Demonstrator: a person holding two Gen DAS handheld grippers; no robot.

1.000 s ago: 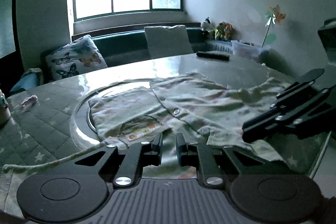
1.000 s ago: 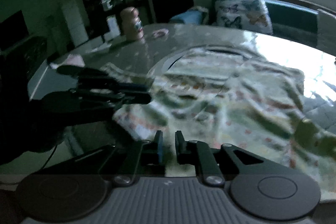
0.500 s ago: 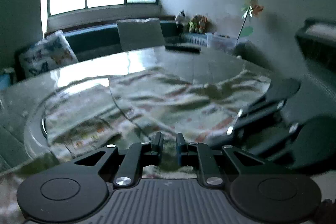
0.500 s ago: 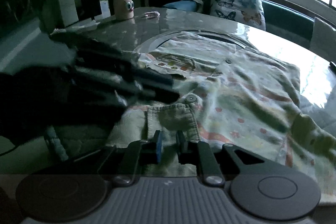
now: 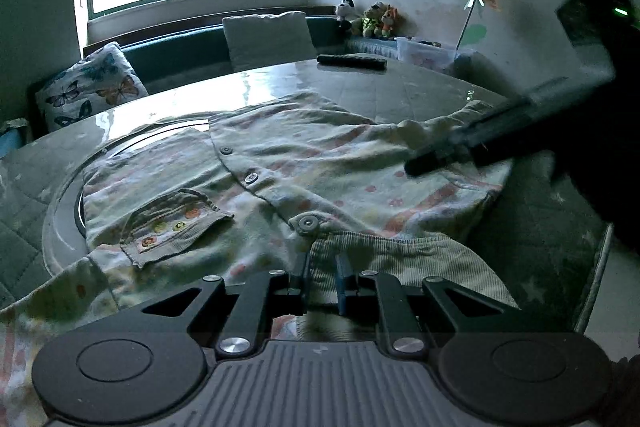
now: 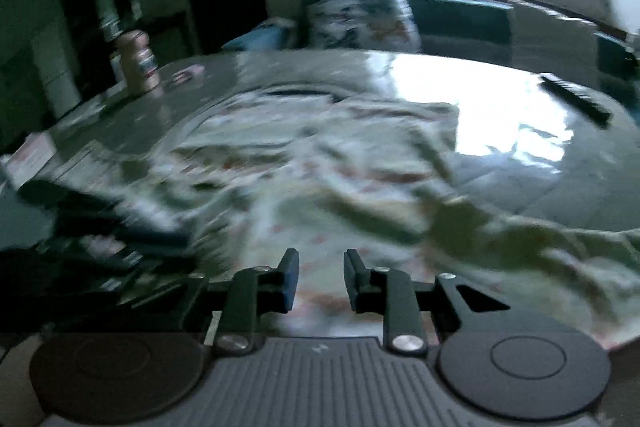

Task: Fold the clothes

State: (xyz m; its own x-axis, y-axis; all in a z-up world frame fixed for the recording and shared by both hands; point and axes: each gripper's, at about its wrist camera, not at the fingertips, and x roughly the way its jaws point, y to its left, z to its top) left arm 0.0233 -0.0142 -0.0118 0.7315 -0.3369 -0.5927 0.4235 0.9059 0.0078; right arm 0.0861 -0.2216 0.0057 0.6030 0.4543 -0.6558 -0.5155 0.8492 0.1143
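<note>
- A clear plastic tub point(image 5: 424, 51) sits off the table's far right edge by the wall, and what is inside it is too small to tell.
- The little shirt point(image 5: 288, 179) lies front up and spread across the middle of the round table point(image 5: 400, 83), reaching right to the near edge.
- It's pale cloth with small pink and orange prints, snap buttons point(image 5: 251, 178) running down the front, and a ribbed pocket point(image 5: 176, 223) on its left side with a row of coloured motifs.
- A ribbed, corduroy-like collar piece point(image 5: 400, 259) is bunched at the near edge.
- The left gripper point(image 5: 322, 277) has its fingers nearly together, pinching that ribbed edge of the shirt.
- The right gripper point(image 6: 318, 279) shows its fingers parted with a clear gap, printed cloth lying below and nothing clamped between them.
- In the left view, the right gripper's dark fingers reach in over the shirt's right sleeve point(image 5: 436, 131); contact cannot be told.
- The right view is smeared with blur, so the shirt point(image 6: 320, 167) there is just rumpled pale fabric.
- A dark remote point(image 5: 352, 61) rests near the table's far edge.
- A butterfly cushion point(image 5: 92, 91) sits on the bench beyond.
</note>
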